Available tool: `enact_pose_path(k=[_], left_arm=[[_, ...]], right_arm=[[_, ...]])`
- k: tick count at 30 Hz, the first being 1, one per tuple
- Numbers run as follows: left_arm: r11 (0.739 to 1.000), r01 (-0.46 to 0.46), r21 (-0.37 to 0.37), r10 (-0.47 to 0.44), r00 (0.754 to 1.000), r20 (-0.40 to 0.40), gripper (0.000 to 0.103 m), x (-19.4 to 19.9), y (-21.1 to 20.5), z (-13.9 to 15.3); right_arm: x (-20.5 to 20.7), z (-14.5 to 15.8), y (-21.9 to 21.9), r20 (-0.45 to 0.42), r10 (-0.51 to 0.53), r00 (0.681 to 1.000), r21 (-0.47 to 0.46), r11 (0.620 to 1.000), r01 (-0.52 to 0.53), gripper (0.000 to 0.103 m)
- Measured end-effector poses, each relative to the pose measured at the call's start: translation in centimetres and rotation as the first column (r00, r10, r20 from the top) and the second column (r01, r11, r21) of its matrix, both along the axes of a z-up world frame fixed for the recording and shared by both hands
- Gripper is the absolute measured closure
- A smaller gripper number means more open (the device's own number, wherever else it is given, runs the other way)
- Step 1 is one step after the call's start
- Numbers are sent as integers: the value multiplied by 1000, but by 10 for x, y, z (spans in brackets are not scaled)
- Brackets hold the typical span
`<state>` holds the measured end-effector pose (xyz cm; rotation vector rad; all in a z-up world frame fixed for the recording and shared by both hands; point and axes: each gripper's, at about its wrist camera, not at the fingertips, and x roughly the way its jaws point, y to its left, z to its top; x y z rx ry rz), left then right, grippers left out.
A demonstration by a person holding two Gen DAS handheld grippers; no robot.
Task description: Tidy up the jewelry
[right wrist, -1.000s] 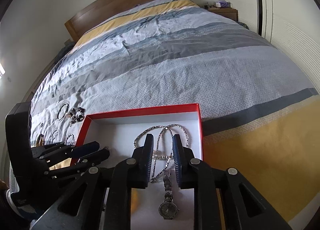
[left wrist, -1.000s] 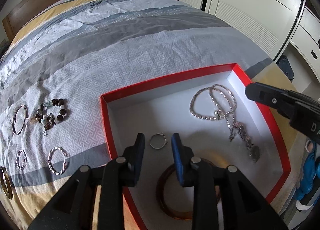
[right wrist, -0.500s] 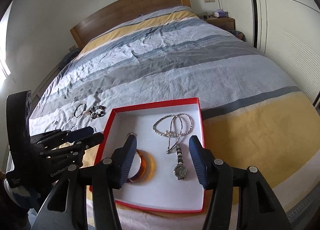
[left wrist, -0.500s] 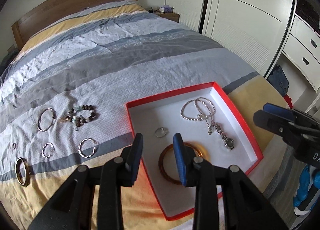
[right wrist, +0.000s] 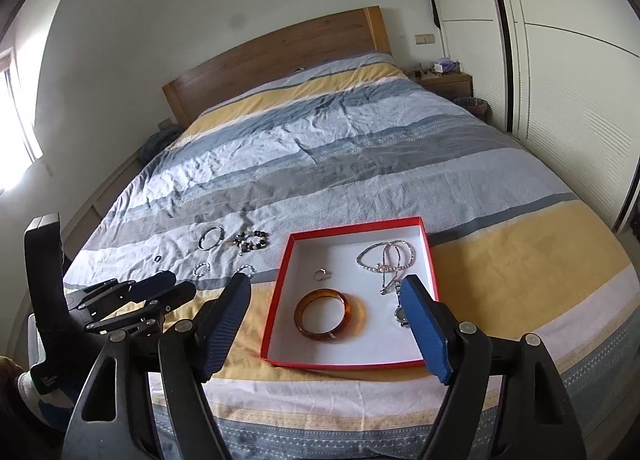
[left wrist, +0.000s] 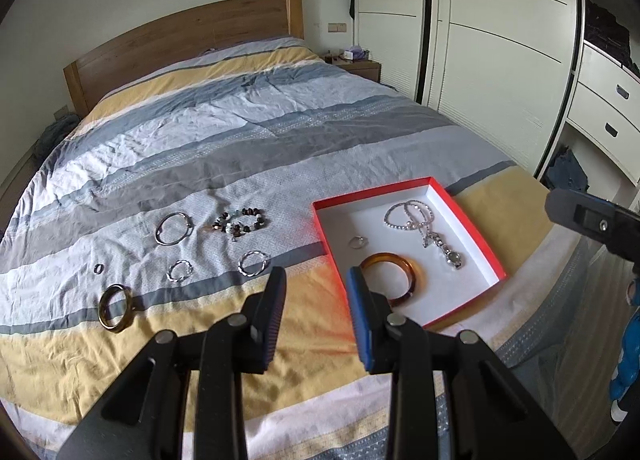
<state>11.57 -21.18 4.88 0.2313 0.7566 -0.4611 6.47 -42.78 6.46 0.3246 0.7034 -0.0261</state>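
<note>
A red box point(left wrist: 472, 215) point(right wrist: 427, 256) with a white inside lies on the bed. It holds an amber bangle point(left wrist: 394, 275) point(right wrist: 329, 314), a small ring point(left wrist: 357, 242) point(right wrist: 322, 274), a silver necklace point(left wrist: 408, 213) point(right wrist: 384, 258) and a watch point(left wrist: 454, 256). Left of the box lie a bead bracelet point(left wrist: 240, 223) point(right wrist: 252, 240), a silver bangle point(left wrist: 173, 223), two twisted silver rings point(left wrist: 252, 263), a gold bangle point(left wrist: 116, 311) and a tiny dark ring point(left wrist: 98, 268). My left gripper point(left wrist: 316, 300) is open and empty above the bed's near edge. My right gripper point(right wrist: 326, 312) is wide open and empty, held back from the box.
The striped duvet point(left wrist: 240, 131) covers the bed up to a wooden headboard point(left wrist: 188, 35). White wardrobe doors point(left wrist: 480, 39) and drawers point(left wrist: 608, 107) stand on the right. A nightstand point(right wrist: 444, 79) is by the headboard. A window point(right wrist: 16, 127) is at the left.
Both grippers have pulled back and up from the box, so more of the bed shows. The right gripper has opened wide. The left gripper has opened a little further.
</note>
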Motion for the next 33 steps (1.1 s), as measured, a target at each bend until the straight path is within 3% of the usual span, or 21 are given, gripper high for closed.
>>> enact_pose_path(k=[11, 20, 33], left_arm=[[998, -56, -35, 58, 997, 51, 73, -52, 57, 27], [991, -130, -35, 131, 990, 45, 73, -83, 110, 31], [946, -323, -27, 324, 945, 38, 73, -103, 209, 18]], right_arm=[[-45, 25, 45, 45, 30, 999, -5, 1000, -30, 25], [-71, 41, 77, 73, 56, 996, -25, 998, -55, 23], [-88, 42, 126, 89, 154, 984, -39, 988, -151, 22]])
